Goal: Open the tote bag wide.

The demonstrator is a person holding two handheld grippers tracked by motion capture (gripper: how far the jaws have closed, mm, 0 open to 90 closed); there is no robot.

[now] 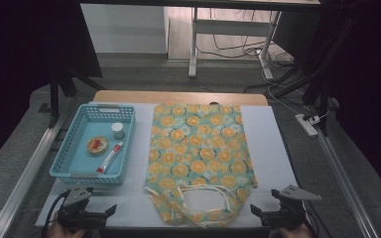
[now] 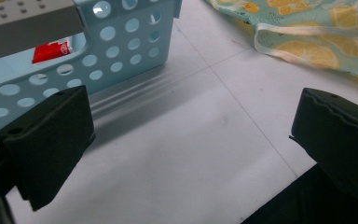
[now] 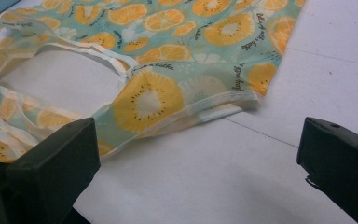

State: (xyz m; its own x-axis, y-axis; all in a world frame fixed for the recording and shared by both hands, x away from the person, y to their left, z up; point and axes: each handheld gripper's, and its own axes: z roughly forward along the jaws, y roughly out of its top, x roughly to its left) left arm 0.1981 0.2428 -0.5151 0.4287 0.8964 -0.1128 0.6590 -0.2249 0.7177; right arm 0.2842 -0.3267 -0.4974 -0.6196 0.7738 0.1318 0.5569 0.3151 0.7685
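Your left gripper (image 1: pixel 110 212) sits at the near left corner of the desk (image 1: pixel 268 148), its jaws spread wide with nothing between them, and it rests just in front of the blue basket (image 1: pixel 74 144). In the left gripper view the same gripper (image 2: pixel 191 130) looks across bare white desk surface (image 2: pixel 177 154), with the perforated wall of the basket (image 2: pixel 121 51) close on one side and the hem of the bag (image 2: pixel 307 42) at the other. Your right gripper (image 1: pixel 254 212) is at the near right corner, jaws likewise fully apart and holding nothing. In the right gripper view that gripper (image 3: pixel 196 154) faces the near corner of the bag (image 3: pixel 168 93), which lies just ahead of the jaws without touching them. The bag (image 1: pixel 198 148), a teal cloth tote printed with orange slices, lies flat in the middle of the desk between your two grippers, its opening and pale handles (image 1: pixel 203 198) turned towards you. Inside the basket lie a red and white tube (image 1: pixel 109 157), a small round tin (image 1: pixel 97 145) with something red in it, and a small jar with a white lid (image 1: pixel 117 130). The red end of the tube (image 2: pixel 51 49) shows through the cut-out in the basket's wall in the left gripper view.
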